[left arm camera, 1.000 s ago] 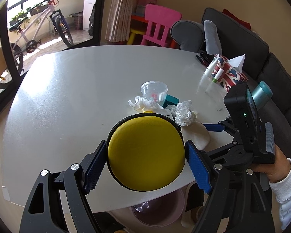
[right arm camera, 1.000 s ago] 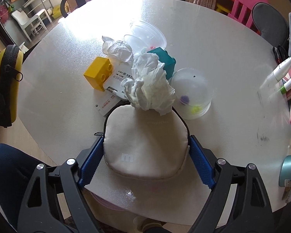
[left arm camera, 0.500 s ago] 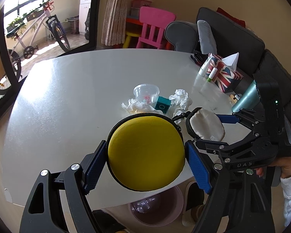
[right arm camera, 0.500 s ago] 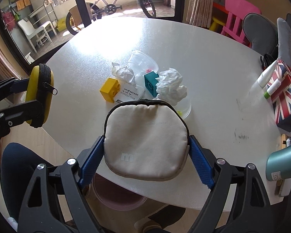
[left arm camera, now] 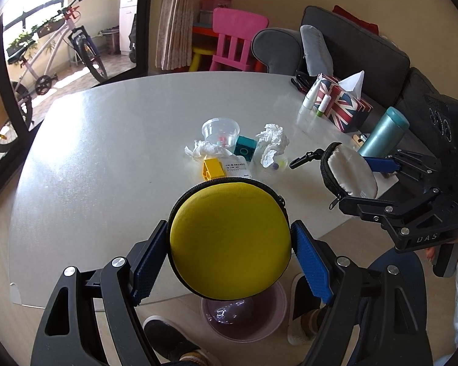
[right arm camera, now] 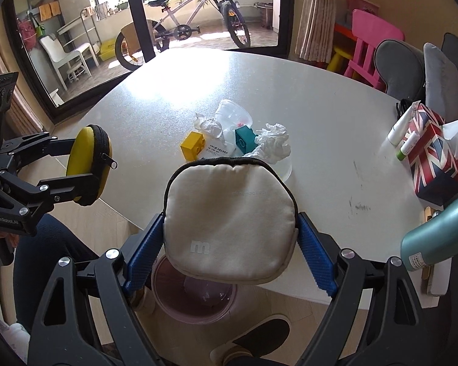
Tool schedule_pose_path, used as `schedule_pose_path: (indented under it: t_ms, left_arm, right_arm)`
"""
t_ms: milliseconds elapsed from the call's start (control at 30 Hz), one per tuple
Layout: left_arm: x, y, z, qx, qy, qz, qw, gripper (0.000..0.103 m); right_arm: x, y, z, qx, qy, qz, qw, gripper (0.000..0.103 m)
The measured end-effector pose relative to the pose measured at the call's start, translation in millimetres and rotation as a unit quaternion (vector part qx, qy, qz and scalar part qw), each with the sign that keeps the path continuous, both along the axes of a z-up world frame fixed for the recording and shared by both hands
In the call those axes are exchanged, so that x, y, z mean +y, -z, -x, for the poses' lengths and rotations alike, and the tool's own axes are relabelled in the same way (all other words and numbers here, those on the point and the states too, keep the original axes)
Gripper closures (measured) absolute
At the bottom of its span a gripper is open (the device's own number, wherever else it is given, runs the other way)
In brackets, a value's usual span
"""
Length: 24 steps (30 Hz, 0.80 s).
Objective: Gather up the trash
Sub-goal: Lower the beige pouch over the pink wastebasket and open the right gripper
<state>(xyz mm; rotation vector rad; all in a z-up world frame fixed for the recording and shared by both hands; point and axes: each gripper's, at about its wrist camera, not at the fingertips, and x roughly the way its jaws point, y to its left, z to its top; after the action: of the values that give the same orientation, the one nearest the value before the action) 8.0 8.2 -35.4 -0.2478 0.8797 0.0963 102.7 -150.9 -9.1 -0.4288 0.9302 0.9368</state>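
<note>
My left gripper point(left arm camera: 230, 250) is shut on a round yellow zip case point(left arm camera: 229, 241), held above the table's near edge; it also shows in the right wrist view point(right arm camera: 87, 164). My right gripper point(right arm camera: 230, 241) is shut on a beige zip pouch point(right arm camera: 229, 219), seen in the left wrist view point(left arm camera: 348, 174) too. On the white table point(left arm camera: 107, 152) lie two crumpled tissues point(left arm camera: 271, 141) point(left arm camera: 201, 151), a clear plastic cup point(left arm camera: 219, 131), a clear lid point(right arm camera: 282, 167), a paper slip point(left arm camera: 236, 167), a yellow brick point(left arm camera: 213, 167) and a teal brick point(left arm camera: 245, 149). A pink bin point(right arm camera: 195, 296) stands on the floor below the table edge.
A Union Jack tissue box point(right arm camera: 436, 152) with two small tubes point(right arm camera: 401, 125) beside it stands at the table's right. A teal flask point(right arm camera: 436, 241) is at the near right edge. The person's legs and shoes point(left arm camera: 165, 332) flank the bin. Chairs and a sofa lie beyond.
Both grippers have lifted and pulled back from the table toward its near edge, each carrying its case. The pile of tissues, cup and bricks is now farther away.
</note>
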Motion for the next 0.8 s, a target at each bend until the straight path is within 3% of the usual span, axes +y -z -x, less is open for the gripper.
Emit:
schedule_pose_path:
  t_ms: [467, 567, 633, 800]
  left_arm:
    - [-11, 3, 46, 0.007, -0.006, 0.007, 0.9999, 0.026]
    - [-10, 2, 50, 0.006, -0.009, 0.007, 0.9999, 0.026]
    - [-10, 1, 52, 0.006, -0.010, 0.006, 0.9999, 0.026]
    - [-12, 1, 53, 0.007, -0.008, 0.007, 0.9999, 0.026]
  right_arm:
    - [-11, 17, 68, 0.045, -0.064, -0.008, 0.997, 0.019]
    - [-9, 21, 74, 0.053, -0.078, -0.011, 0.995, 0.016]
    - [-7, 20, 76, 0.055, -0.082, -0.014, 0.995, 0.008]
    - [-7, 19, 75, 0.052, -0.076, -0.015, 0.996, 0.007]
